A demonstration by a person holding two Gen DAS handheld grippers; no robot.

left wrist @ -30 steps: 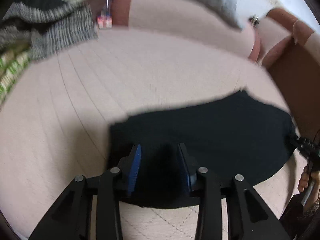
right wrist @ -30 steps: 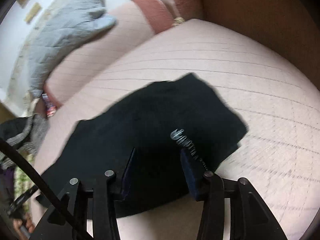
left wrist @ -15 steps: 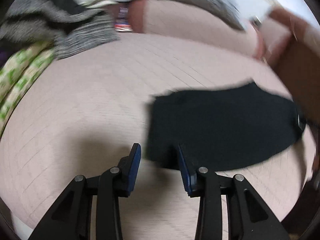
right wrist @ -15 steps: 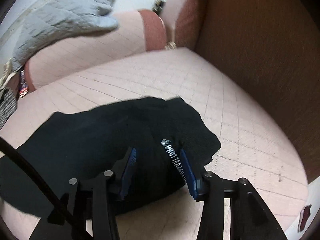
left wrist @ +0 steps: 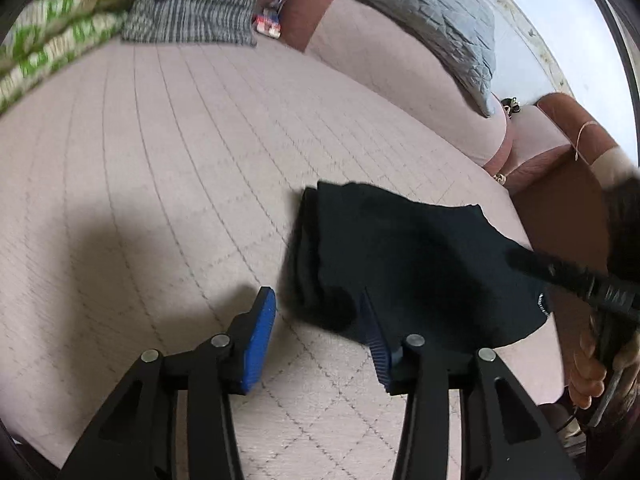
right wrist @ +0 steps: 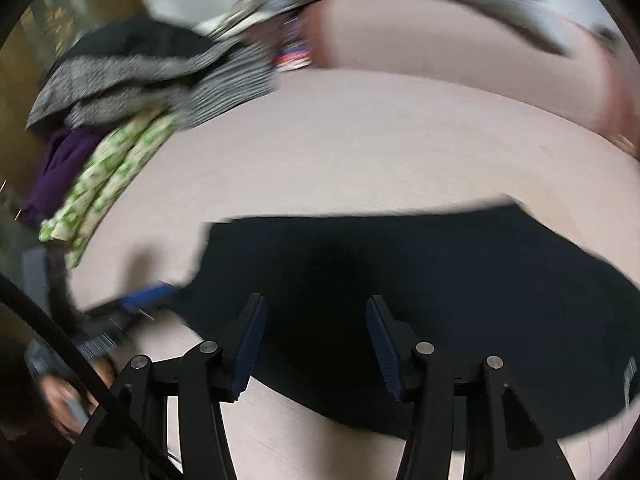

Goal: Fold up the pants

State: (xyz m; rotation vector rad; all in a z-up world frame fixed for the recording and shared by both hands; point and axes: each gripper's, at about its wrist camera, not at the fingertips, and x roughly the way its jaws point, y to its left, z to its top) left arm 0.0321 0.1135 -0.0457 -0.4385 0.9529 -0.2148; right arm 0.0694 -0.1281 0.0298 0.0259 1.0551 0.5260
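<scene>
The black pants [left wrist: 416, 264] lay folded into a compact dark bundle on my pink quilted bed cover [left wrist: 160, 184]. Through the left wrist camera, my left tongs [left wrist: 320, 320] hung above the bundle's near corner, jaws opening, nothing between the blue pads. Only that view showed my right hand [left wrist: 592, 364] gripping its handle at the right edge, and the grey quilted blanket [left wrist: 420, 12] sharply. The right wrist camera was motion-blurred: my right tongs [right wrist: 316, 332] were opening and empty over the pants [right wrist: 400, 272]. Only that view revealed a purple garment [right wrist: 60, 172] beside the green-patterned cloth [right wrist: 108, 172] in the pile.
</scene>
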